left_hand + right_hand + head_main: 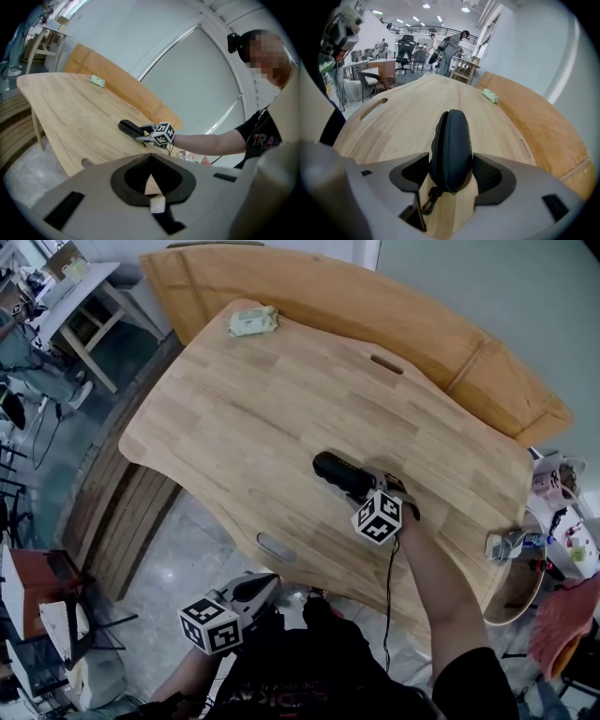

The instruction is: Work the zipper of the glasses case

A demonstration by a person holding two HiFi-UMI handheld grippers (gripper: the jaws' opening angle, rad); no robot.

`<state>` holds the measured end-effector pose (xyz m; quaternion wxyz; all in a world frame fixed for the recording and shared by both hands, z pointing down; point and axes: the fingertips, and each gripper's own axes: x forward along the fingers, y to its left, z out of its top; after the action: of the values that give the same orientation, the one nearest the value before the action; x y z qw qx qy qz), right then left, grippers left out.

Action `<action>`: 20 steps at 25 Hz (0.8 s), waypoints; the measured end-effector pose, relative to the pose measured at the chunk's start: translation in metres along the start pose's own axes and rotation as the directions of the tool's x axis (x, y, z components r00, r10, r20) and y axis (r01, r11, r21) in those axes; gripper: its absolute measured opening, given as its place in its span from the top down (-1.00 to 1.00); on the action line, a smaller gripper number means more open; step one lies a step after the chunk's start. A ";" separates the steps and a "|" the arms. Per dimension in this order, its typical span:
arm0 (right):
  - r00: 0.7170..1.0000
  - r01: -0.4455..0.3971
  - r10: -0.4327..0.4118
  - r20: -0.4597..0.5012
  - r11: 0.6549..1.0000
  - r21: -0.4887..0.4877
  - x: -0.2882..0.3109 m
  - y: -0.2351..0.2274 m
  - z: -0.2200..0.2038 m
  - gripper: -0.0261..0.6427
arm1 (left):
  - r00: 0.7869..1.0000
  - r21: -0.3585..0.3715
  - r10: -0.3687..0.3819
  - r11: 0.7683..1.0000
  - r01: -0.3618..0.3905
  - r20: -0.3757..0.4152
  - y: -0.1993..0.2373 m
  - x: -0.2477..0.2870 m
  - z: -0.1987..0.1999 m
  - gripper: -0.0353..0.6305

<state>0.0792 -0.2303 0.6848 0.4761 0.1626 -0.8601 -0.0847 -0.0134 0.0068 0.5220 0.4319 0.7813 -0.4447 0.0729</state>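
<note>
Right gripper view shows the right gripper (451, 174) pinching the near end of the black glasses case (452, 136), which stands on edge mid-frame on the wooden surface (398, 126). The left gripper (151, 183) is pressed together, empty. A green packet (490, 95) lies far off, upper right.

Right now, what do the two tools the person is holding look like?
Both the left tool and the right tool are pale grey with black pads inside. Each carries a white cube with black square markers. A thin black cable hangs from the right one. The person wears a black short-sleeved shirt.
</note>
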 end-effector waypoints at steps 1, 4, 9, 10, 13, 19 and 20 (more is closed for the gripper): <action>1.000 -0.010 0.009 0.010 0.999 0.035 0.000 -0.002 0.000 0.01 | 1.000 -0.003 0.003 1.000 -0.003 0.001 0.001 -0.001 -0.001 0.89; 0.998 -0.052 0.046 0.050 0.988 0.146 0.001 -0.007 0.001 0.01 | 1.000 -0.014 0.010 1.000 -0.010 0.005 0.003 -0.003 -0.004 0.88; 0.993 -0.106 0.091 0.074 0.965 0.240 0.001 -0.013 0.001 0.01 | 1.000 -0.025 0.010 1.000 -0.010 0.008 0.002 -0.003 -0.007 0.88; 0.994 -0.100 0.088 0.065 0.971 0.218 0.002 -0.012 0.002 -0.01 | 1.000 -0.026 0.009 1.000 -0.009 0.008 0.002 -0.002 -0.007 0.88; 0.998 -0.058 0.057 0.013 0.991 0.117 0.008 -0.007 -0.001 -0.02 | 1.000 -0.026 0.007 1.000 -0.007 0.006 0.000 -0.002 -0.009 0.88; 0.999 -0.018 0.021 -0.025 0.993 0.116 0.015 -0.011 -0.005 -0.02 | 1.000 -0.029 0.013 1.000 -0.012 0.002 0.001 -0.001 -0.007 0.88; 1.000 -0.016 0.019 -0.022 0.992 0.124 0.015 -0.012 -0.004 -0.01 | 1.000 -0.028 0.012 1.000 -0.012 0.000 0.001 0.000 -0.007 0.88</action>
<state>0.0778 -0.2463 0.6954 0.4759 0.1851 -0.8594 -0.0252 -0.0126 0.0117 0.5265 0.4421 0.7727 -0.4504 0.0690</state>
